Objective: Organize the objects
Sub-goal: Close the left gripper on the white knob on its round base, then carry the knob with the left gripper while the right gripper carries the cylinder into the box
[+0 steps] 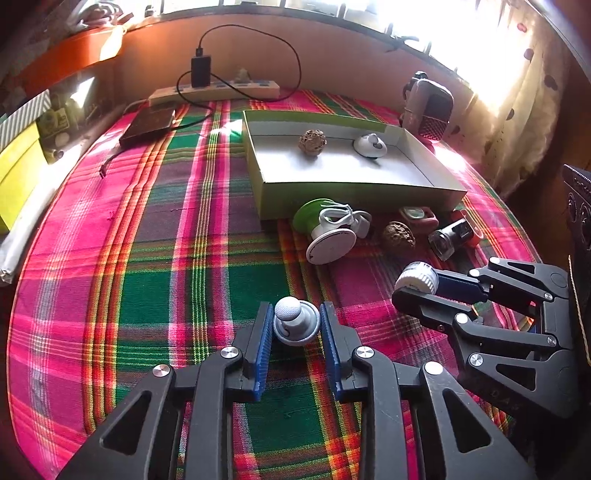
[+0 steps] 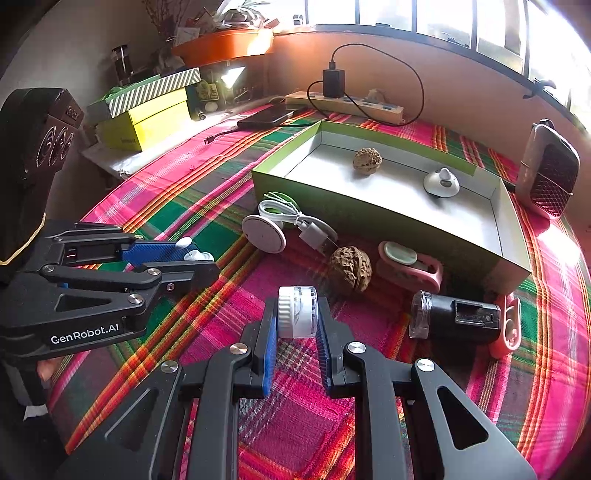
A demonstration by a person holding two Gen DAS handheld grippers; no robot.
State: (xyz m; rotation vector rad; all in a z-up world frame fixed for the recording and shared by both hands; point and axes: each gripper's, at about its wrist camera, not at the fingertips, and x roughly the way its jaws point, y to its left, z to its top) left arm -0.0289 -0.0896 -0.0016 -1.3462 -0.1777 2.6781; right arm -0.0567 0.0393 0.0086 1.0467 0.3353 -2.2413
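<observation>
I am looking down on a table under a plaid cloth (image 1: 166,240) of pink, green and red, with a sunlit window (image 2: 443,22) running along the back wall. Going left to right across the room, I am seeing stacked yellow and striped boxes (image 2: 147,114), a dark flat device (image 1: 149,123), a power strip (image 1: 218,90) with a black charger plugged in, and a shallow green-sided tray (image 1: 354,194).

Inside the tray 2 things are sitting: a walnut (image 1: 312,142) and a small white knobbed piece (image 1: 370,145). In front of it are lying a white and green cable reel (image 1: 328,229), a second walnut (image 1: 398,236), a pink clip (image 2: 410,266) and a black cylinder (image 2: 454,319).

My left gripper (image 1: 296,325) is standing at a narrow gap around a grey mushroom-shaped knob (image 1: 295,325) resting on the cloth; whether the pads are pressing on it I cannot tell. To its right, my right gripper (image 2: 297,314) is clamping a small white ribbed wheel (image 2: 297,312), just above the cloth, near the second walnut.
</observation>
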